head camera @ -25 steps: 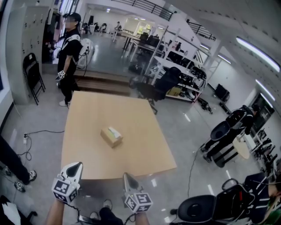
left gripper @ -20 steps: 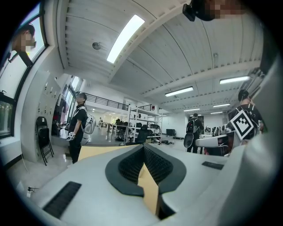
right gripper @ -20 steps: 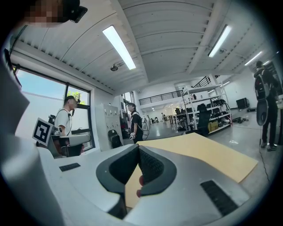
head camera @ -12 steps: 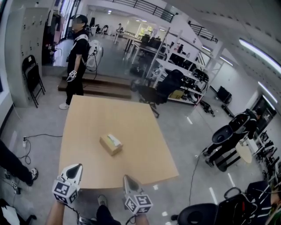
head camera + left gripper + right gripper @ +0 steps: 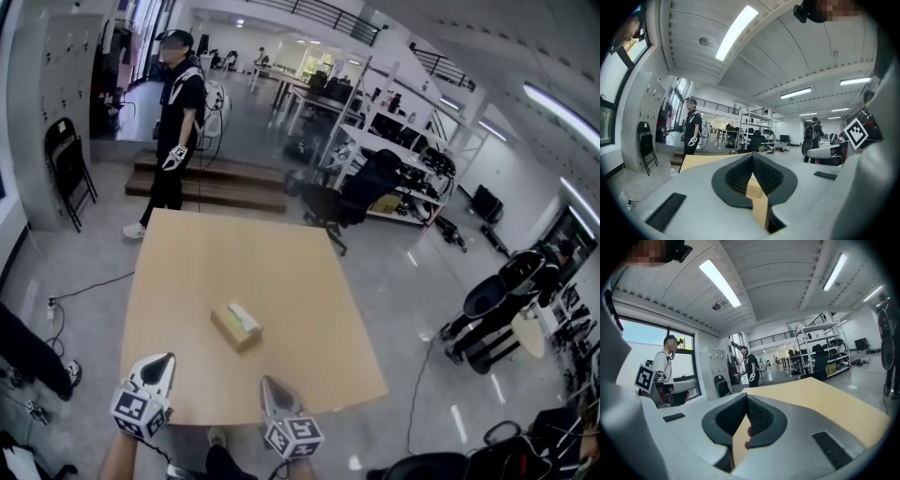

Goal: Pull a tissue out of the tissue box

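Both hands are advancing on the table (image 5: 309,281). Left gripper (image 5: 166,356) and right gripper (image 5: 267,381) are riding shut, empty. The tissue box (image 5: 232,328) is sitting at the right's eleven o'clock. I'd be opening one, nipping only the tissue (image 5: 247,320).

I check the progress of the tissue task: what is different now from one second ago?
The left gripper and the right gripper have come forward to the near edge of the table, so the tissue box lies closer ahead. The standing person beyond the table has shifted rightward. Unchanged: both grippers shut and empty, the box untouched in its place.
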### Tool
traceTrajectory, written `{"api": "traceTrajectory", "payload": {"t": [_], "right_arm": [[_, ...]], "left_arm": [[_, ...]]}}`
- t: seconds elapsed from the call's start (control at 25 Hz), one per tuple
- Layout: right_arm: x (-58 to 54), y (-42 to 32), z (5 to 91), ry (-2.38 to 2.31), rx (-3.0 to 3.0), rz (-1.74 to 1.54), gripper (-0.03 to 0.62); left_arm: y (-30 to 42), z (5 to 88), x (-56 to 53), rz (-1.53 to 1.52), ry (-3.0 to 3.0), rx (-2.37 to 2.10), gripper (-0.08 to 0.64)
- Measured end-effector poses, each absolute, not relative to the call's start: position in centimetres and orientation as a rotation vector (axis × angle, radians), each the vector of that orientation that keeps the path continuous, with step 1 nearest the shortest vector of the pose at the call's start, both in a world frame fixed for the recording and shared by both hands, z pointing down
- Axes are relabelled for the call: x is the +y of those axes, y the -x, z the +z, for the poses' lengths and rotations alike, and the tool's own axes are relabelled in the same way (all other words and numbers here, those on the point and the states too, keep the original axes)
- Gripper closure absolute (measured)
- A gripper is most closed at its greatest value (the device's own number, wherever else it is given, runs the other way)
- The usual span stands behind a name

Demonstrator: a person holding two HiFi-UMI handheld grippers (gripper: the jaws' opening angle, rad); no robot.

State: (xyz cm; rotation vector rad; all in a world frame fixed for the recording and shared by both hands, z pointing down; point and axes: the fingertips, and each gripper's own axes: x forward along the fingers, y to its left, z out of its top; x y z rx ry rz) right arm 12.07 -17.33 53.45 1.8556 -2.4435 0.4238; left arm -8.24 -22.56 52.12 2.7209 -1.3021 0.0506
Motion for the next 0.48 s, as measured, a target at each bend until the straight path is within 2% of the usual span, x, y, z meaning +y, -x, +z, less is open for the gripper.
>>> {"api": "traceTrajectory", "payload": {"t": [0.48], "right_arm": [[-26.5,-14.8,54.2,-1.776,-2.485,0.504,0.581]], "left_arm": [[5.7,52.7,-30.9,0.083,-2.674,-1.344,0.552]]}}
